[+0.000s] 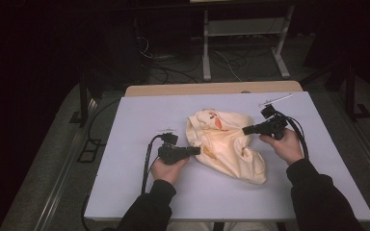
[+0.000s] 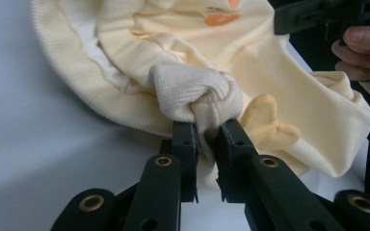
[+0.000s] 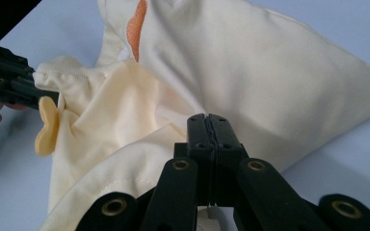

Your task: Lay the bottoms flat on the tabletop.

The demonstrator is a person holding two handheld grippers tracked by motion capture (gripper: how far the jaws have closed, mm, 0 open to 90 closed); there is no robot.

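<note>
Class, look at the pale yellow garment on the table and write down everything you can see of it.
The garment is soft, pale yellow knit fabric with orange patches and a ribbed hem, lying crumpled near the middle of the white table. A small yellow flap sticks out near one edge. The left gripper is clamped on a bunched ribbed cuff; the right gripper is shut on a fold of smooth cloth at the opposite side.

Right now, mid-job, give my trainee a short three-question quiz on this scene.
1. True or false: the left gripper pinches a bunched cuff of the cream garment.
2. The right gripper is: A open, B shut on the garment's cloth, C lying on the table.
3. What colour is the print near the garment's top?

Key: 1 true; 2 B; 3 orange.
</note>
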